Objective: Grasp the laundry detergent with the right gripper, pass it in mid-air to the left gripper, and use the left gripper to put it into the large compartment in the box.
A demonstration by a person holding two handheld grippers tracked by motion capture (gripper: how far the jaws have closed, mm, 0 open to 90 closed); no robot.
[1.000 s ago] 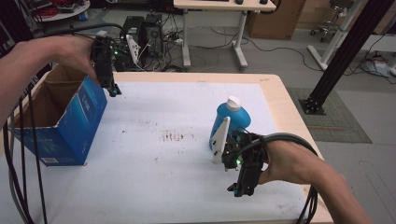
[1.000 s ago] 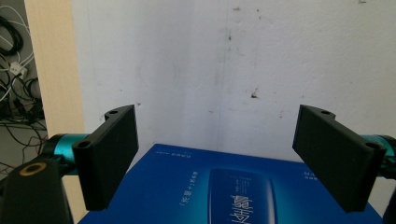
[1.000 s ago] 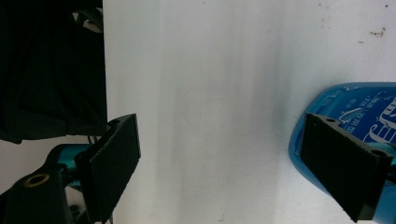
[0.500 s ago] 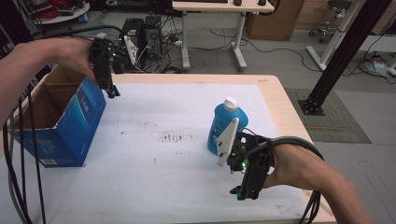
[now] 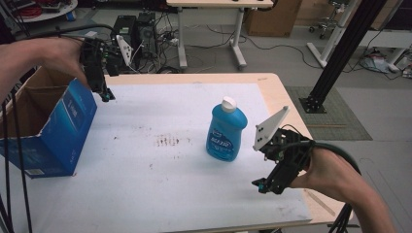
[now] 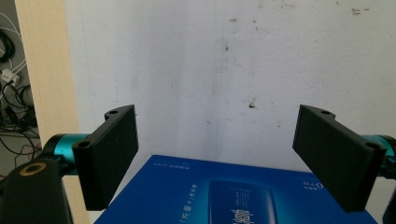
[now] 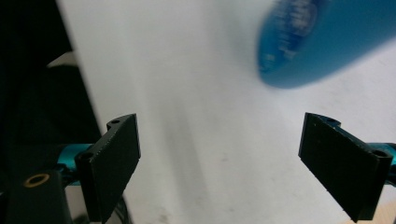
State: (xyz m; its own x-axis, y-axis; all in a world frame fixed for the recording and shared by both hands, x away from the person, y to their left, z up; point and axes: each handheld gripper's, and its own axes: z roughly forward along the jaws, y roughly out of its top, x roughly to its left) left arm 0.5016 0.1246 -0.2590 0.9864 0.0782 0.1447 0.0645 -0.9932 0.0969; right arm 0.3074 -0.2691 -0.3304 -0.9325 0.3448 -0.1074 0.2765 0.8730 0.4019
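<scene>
- Right tongs (image 5: 265, 185), jaws spread wide and empty, hang low over the bench (image 5: 160, 194), nearer than the blue bottle (image 5: 226, 130) and apart from it
- The bottle stands upright mid-bench
- Left tongs (image 5: 104, 94), wide and empty, hover far left of the bottle, above the open blue box (image 5: 58, 128)

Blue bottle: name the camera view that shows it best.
The high view: the blue bottle stands upright and whole on the white table, white cap and label visible. The right gripper view catches just a blurred part of its blue body. The left gripper view looks down on the blue box instead.
</scene>
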